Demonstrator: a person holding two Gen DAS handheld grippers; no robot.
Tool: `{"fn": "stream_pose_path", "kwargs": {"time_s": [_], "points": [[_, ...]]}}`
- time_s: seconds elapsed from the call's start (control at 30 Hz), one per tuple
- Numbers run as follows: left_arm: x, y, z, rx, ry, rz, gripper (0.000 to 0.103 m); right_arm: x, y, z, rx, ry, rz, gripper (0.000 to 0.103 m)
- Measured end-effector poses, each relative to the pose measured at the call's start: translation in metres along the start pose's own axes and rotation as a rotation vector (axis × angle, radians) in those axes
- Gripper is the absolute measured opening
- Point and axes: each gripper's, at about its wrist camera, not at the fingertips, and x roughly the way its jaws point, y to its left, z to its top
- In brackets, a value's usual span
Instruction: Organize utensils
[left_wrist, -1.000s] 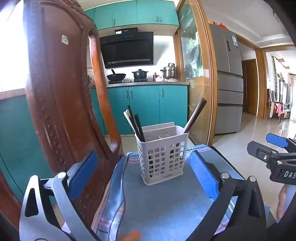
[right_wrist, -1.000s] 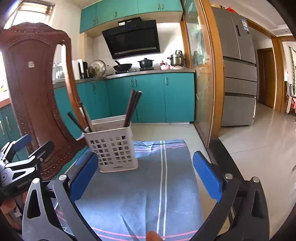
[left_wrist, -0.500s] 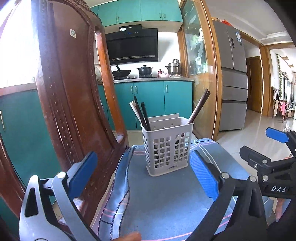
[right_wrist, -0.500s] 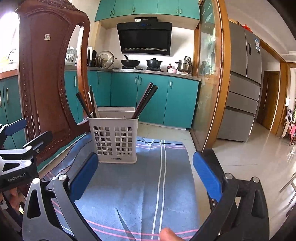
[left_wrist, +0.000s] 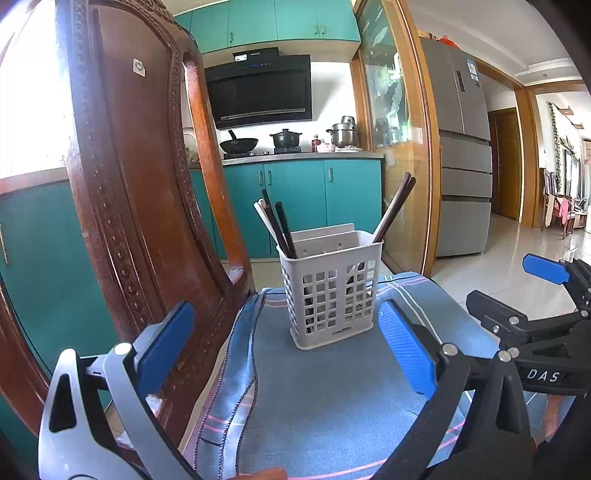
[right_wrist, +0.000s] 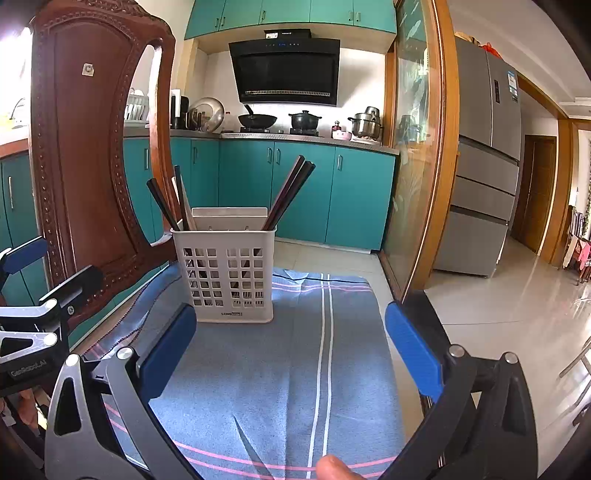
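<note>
2 grippers, left (left_wrist: 284, 343) and right (right_wrist: 290, 347), both spread wide and empty, have drifted closer to the basket (left_wrist: 332, 288) of chopsticks (right_wrist: 286, 194) near the cloth's (right_wrist: 280, 387) far edge; sorting looks done.

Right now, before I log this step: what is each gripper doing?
Left gripper: open, holding nothing.
Right gripper: open, holding nothing.
</note>
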Motion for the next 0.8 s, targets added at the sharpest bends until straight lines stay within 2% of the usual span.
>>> {"fn": "stream_pose_path", "kwargs": {"time_s": [0.8], "points": [[-0.0008,0.0021,-0.0017,-0.019,0.009,-0.002,0.100,0.0018,-0.0009,-0.0027,-0.013,0.001,0.003,0.100]]}}
